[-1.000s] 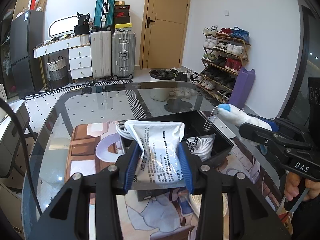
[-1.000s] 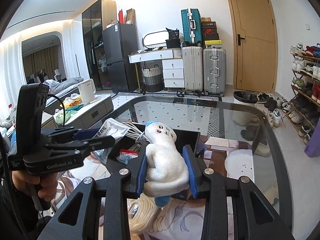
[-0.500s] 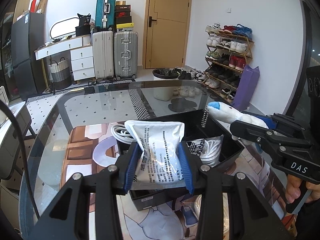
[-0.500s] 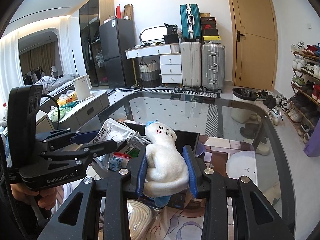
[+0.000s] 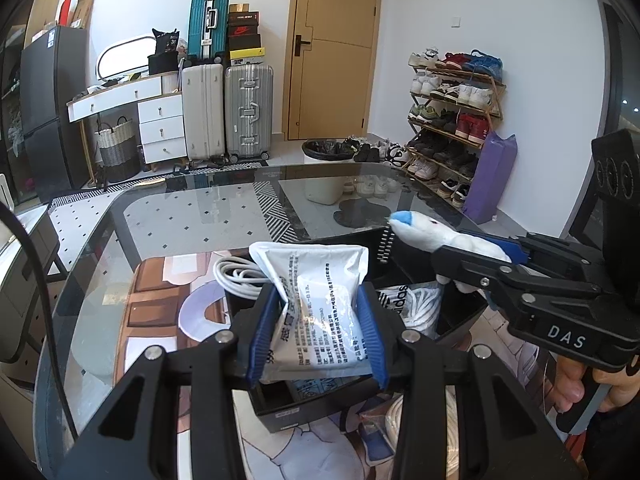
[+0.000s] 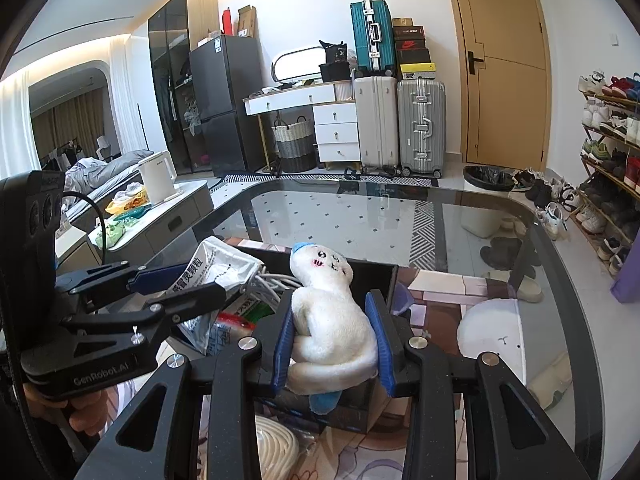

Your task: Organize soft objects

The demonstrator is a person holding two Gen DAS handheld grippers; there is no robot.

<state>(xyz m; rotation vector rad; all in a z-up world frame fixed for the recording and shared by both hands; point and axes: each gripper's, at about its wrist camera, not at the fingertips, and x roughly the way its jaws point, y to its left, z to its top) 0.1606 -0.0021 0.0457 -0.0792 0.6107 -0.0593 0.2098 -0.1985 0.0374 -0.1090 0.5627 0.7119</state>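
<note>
My left gripper point(image 5: 316, 332) is shut on a white printed pouch point(image 5: 320, 304) and holds it over the near end of a black open box point(image 5: 280, 412) on the glass table. My right gripper point(image 6: 332, 344) is shut on a white plush toy point(image 6: 328, 320) with a blue cap, held above the same box point(image 6: 360, 276). The plush point(image 5: 424, 236) and right gripper point(image 5: 480, 260) show at the right of the left wrist view. The pouch point(image 6: 216, 268) and left gripper point(image 6: 172, 284) show at the left of the right wrist view.
The box holds a white cable coil point(image 5: 236, 276), a bag with rope point(image 5: 416, 308) and small packets point(image 6: 244, 312). A cream rope coil point(image 6: 276, 448) lies on the printed mat point(image 5: 160, 312) in front of the box. The glass table's far edge point(image 6: 360, 184) curves behind.
Both grippers have come closer over the box, still holding the pouch and the plush. The box now sits nearer in both views.
</note>
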